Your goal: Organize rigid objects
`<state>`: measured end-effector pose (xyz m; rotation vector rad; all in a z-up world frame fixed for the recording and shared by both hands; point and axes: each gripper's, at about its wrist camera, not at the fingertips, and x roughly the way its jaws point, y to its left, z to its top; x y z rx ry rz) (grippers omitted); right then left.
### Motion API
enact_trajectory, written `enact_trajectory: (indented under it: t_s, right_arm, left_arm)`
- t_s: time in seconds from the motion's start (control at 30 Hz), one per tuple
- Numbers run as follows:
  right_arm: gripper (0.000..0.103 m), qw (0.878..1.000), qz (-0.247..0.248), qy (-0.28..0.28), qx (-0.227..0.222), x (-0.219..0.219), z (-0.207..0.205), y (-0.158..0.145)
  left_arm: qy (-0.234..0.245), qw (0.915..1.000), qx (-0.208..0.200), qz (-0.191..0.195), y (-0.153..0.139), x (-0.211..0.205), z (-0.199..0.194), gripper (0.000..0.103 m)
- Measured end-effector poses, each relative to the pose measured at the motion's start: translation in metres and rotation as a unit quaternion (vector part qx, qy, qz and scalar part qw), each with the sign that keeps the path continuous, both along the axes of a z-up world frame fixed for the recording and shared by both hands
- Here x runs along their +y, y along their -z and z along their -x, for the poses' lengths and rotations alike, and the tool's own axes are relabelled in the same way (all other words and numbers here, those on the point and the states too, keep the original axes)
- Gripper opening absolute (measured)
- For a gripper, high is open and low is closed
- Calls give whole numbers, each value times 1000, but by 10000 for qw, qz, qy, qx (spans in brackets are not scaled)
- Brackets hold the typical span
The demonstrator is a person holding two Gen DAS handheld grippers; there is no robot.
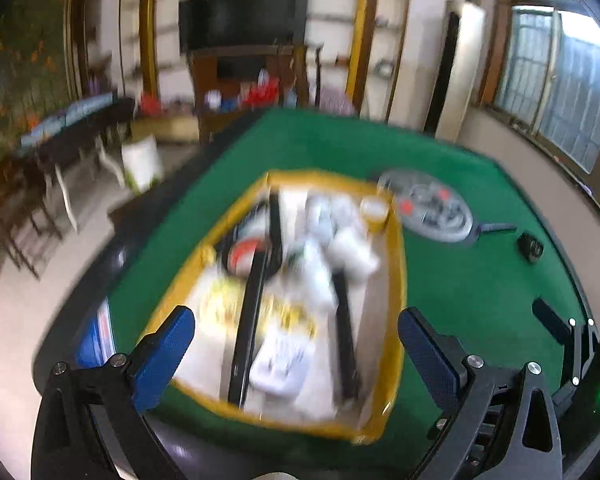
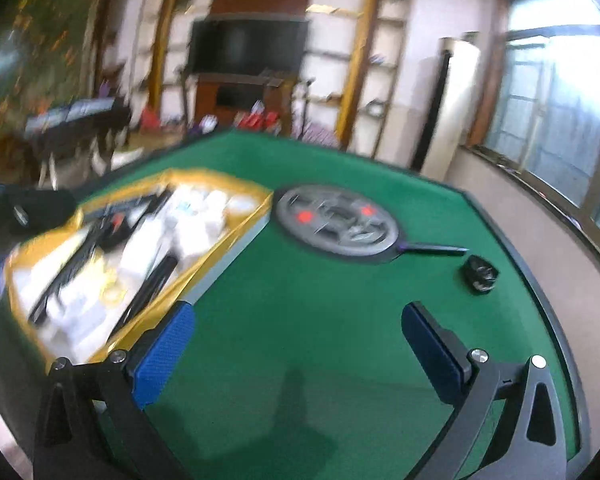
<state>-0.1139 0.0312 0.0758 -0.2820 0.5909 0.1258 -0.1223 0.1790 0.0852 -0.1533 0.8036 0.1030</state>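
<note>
A yellow-rimmed box (image 1: 398, 280) sits on the green table (image 1: 460, 292), packed with white bottles, black bars and a white charger (image 1: 280, 364); it is blurred. My left gripper (image 1: 296, 340) hangs open and empty above its near end. In the right wrist view the box (image 2: 244, 220) lies at left. My right gripper (image 2: 298, 336) is open and empty above bare green felt (image 2: 300, 300). A grey round disc with red dots (image 2: 336, 224) and a small black object (image 2: 480, 274) lie beyond it.
A dark pen-like piece (image 2: 436, 249) sticks out of the disc's right side. The right gripper also shows in the left wrist view (image 1: 556, 328) at the right edge. A TV cabinet (image 1: 244, 24), chairs and windows stand behind the table.
</note>
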Motion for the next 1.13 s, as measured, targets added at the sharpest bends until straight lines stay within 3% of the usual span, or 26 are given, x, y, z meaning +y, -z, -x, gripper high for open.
enact_trajectory:
  t_s: [0.13,0.4,0.77,1.13]
  right_arm:
    - [103,9993,182,-255,211,22,10,11]
    - [103,9986,349,-383,-44,48,31,8]
    - [103,9944,737,-638,-419,77,57,-2]
    - [103,9953,658,-614,-344,76,57,-3]
  left_arm:
    - [-290,9992,211,-150,16,17,14,103]
    - [-812,9961,201,-269,29,55,36,103]
    - [-765,9969,144,-120,29,61,42,103]
    - [-830,9962,98,-240,26,58,43,103]
